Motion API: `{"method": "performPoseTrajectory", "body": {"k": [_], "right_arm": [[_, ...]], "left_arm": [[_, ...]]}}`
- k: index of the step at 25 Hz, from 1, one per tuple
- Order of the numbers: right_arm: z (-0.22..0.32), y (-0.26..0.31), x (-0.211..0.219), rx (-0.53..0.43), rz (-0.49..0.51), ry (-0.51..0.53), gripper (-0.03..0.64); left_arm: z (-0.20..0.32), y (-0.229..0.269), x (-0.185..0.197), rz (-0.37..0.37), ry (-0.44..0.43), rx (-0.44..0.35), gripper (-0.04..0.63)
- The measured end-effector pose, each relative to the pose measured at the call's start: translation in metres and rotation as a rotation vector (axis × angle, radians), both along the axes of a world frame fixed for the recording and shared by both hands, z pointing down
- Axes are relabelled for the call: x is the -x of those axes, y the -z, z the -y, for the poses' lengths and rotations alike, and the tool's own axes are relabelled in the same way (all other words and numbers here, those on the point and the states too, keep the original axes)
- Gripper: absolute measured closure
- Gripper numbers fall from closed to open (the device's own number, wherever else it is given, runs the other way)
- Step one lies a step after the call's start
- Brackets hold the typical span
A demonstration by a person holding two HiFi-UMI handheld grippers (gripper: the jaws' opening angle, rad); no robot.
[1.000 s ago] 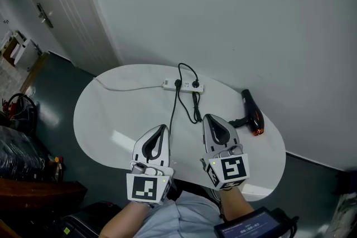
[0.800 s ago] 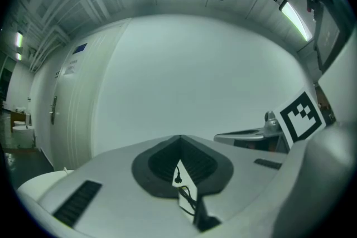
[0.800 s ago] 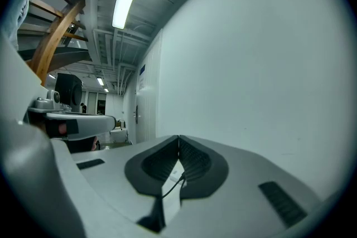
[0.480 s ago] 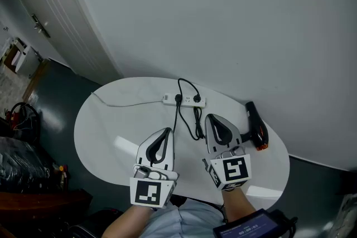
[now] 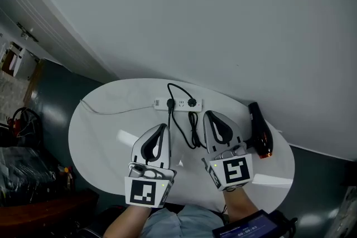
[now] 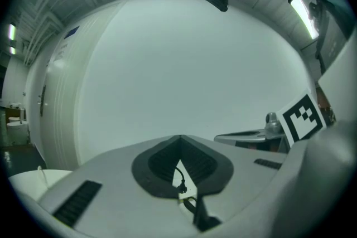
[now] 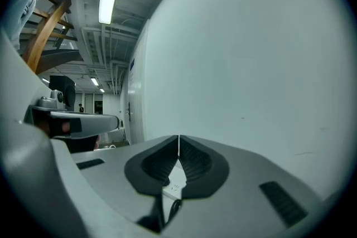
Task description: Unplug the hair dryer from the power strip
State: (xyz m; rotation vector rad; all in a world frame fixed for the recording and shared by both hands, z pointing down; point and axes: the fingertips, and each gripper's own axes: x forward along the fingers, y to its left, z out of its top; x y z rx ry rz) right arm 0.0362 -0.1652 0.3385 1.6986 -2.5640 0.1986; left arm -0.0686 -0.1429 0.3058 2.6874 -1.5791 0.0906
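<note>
A white power strip (image 5: 177,103) lies near the far edge of the white oval table (image 5: 100,136), with two black plugs in it. A black cord (image 5: 188,128) runs from it in loops toward me. The black hair dryer (image 5: 260,131) with an orange end lies at the table's right side. My left gripper (image 5: 162,127) is shut and empty, short of the strip; through its tips a plug and cord (image 6: 179,187) show. My right gripper (image 5: 212,115) is shut too, empty, just right of the cord; the strip (image 7: 174,185) shows beyond its tips.
A thin white lead (image 5: 111,110) runs left from the strip across the table. A plain white wall (image 5: 223,19) stands close behind the table. Dark floor and clutter (image 5: 22,142) lie to the left. A dark device (image 5: 251,226) sits at my lower right.
Both grippers have moved forward over the table toward the power strip, still shut. The head view has shifted, so the strip and dryer sit a little lower in the frame.
</note>
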Motion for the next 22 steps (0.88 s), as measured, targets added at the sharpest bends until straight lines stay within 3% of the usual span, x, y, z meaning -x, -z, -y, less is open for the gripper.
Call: {"method": "performPoseTrajectory", "body": {"k": [7,12,16,19,22], "right_arm": [[0.02,-0.024,-0.001,0.044,-0.003,0.0,0.614],[0.029,-0.041,0.002,0.066,-0.033,-0.002,0.614],[0.034,-0.054,0.007,0.093,-0.049,0.008,0.614],[0.037,-0.066,0.01,0.117,-0.059,0.022,0.614],[0.042,-0.08,0.012,0.147,-0.057,0.034,0.612]], "left_arm": [[0.025,-0.006,-0.011,-0.042,-0.005,0.007,0.597],[0.034,-0.035,-0.016,-0.081,-0.009,0.127,0.597],[0.045,-0.045,-0.017,-0.035,-0.054,0.075,0.597],[0.05,-0.065,-0.02,-0.089,-0.025,0.183,0.597],[0.057,-0.08,-0.023,-0.098,-0.02,0.222,0.597]]}}
